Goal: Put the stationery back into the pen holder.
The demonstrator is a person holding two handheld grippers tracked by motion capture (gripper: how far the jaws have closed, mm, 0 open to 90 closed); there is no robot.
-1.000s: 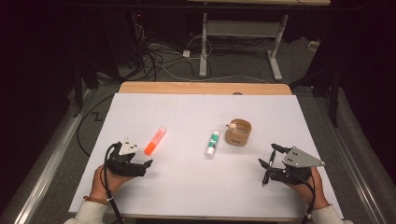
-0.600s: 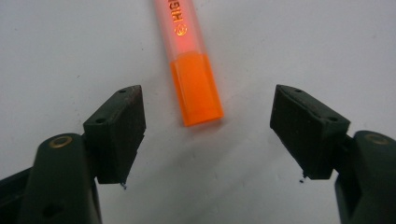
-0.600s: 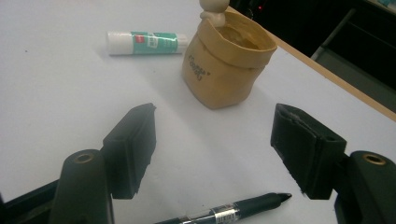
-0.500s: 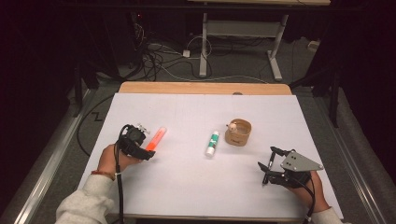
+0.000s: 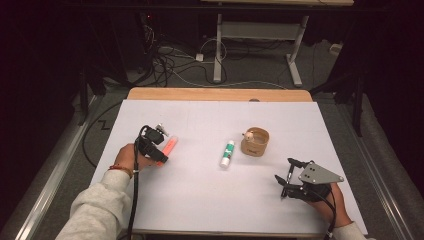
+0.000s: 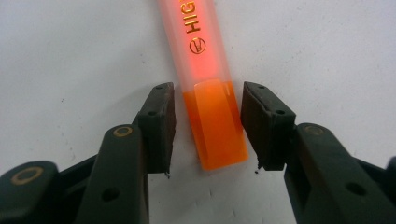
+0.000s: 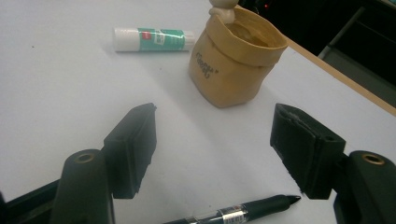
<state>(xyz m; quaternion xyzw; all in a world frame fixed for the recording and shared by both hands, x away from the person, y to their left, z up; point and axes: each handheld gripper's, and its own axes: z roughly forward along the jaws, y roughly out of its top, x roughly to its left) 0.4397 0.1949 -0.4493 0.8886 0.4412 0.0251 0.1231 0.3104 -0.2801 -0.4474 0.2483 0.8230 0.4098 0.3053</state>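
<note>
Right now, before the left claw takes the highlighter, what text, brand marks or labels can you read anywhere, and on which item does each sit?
"HIG", cut off by the frame edge, with a small round logo below it: on the orange highlighter.
Dark print on the tan cup: too blurred to read.
Green label on the glue stick: too small to read.
Label band on the black pen: too small to read.

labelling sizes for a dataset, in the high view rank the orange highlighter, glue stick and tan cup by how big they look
1. tan cup
2. orange highlighter and glue stick: look alike in length, and the left gripper covers the highlighter's near end, so no ranking.
</note>
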